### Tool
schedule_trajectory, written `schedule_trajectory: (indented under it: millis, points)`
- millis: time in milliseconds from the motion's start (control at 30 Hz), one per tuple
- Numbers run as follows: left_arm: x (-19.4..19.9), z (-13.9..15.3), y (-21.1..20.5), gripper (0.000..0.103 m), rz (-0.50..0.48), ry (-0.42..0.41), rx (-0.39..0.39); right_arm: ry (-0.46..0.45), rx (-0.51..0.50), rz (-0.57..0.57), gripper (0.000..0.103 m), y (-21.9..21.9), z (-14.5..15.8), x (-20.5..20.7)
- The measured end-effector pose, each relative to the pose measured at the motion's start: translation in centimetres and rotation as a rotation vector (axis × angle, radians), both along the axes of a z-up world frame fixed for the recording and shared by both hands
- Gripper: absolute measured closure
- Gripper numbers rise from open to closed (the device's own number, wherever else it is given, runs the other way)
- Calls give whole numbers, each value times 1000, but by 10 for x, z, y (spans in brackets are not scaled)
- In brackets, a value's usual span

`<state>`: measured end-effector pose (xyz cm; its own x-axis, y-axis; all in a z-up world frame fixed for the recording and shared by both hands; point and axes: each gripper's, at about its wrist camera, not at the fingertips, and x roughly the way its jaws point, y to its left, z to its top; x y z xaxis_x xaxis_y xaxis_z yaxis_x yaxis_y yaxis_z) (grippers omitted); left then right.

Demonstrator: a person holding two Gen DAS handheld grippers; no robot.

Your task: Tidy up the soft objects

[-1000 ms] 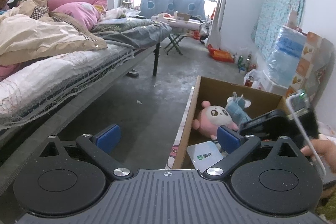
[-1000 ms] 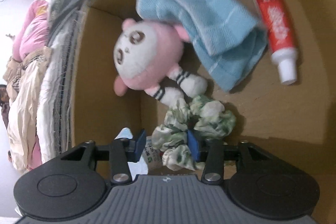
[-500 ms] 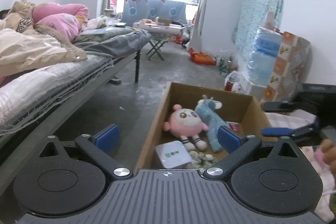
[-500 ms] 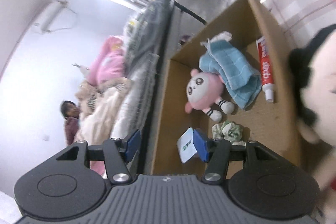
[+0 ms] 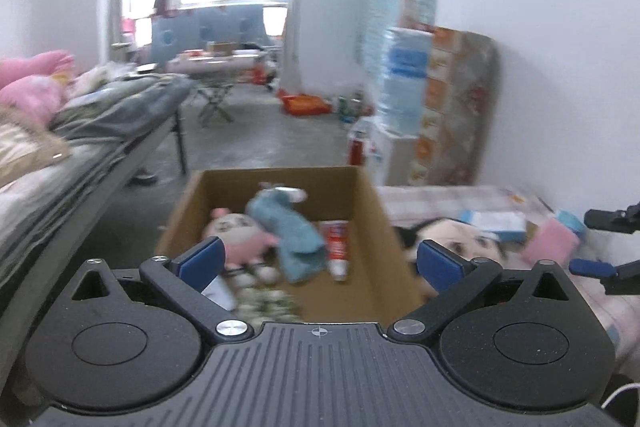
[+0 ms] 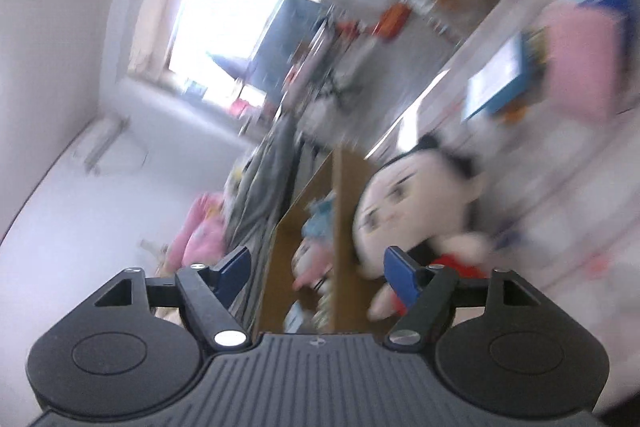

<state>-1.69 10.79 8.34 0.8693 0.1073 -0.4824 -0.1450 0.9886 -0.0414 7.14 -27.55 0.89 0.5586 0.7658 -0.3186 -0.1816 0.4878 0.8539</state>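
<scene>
We note the cardboard box (image 5: 372,227) on the floor beside the bed (image 5: 92,131), and in it already lie a pink plush toy (image 5: 240,239), a blue towel (image 5: 292,235), a tube of toothpaste (image 5: 336,247) and a green-and-white scrunchie (image 5: 268,301), with a small white packet (image 5: 218,291) at the near wall. Just outside the box, on the checked cloth (image 5: 440,199) to its right, lies a black-haired doll (image 6: 404,211) with a white face and a red body; it touches or nearly touches the box wall, we cannot tell which through the blur. Farther out on that cloth we see a pink pouch (image 6: 580,63) and a blue-edged packet (image 6: 500,75). Our left gripper (image 5: 318,261) hangs above the near end of the box with its fingers wide apart and nothing between them. Our right gripper (image 6: 320,269) points toward the doll, fingers also spread and empty; the view is heavily smeared by motion. Our judgement: several soft things are sorted into the box, the doll is the likely next pick, and the pink pouch may follow, so the task looks partly done.
</scene>
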Motion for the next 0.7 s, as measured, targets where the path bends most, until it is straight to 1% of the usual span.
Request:
schedule_trajectory:
  millis: [67,133,200,300,467,533,600,700]
  points:
    - [7,-2,-20,0,-45,15,15,-18,-11,-63,28,-22,-6,-6]
    - [15,-6,-42,0,-88,29,37,-36,-42,-118,27,-34,-12,-6]
    - [23,-11,-59,0,-124,46,51,-36,-72,-149,27,-47,-20,-3]
    - [34,-19,-83,0,-171,61,47,-29,-142,-188,27,-52,-31,8]
    - [50,-33,-121,0,-241,40,68,-60,-344,-266,27,-48,-45,30]
    - [58,-39,-135,0,-268,27,73,-54,-402,-284,27,-47,-50,40]
    - [66,-43,-146,0,-309,13,53,-53,-441,-287,27,-49,-55,49]
    - [77,-49,-160,0,-356,1,27,-20,-452,-313,29,-57,-63,64]
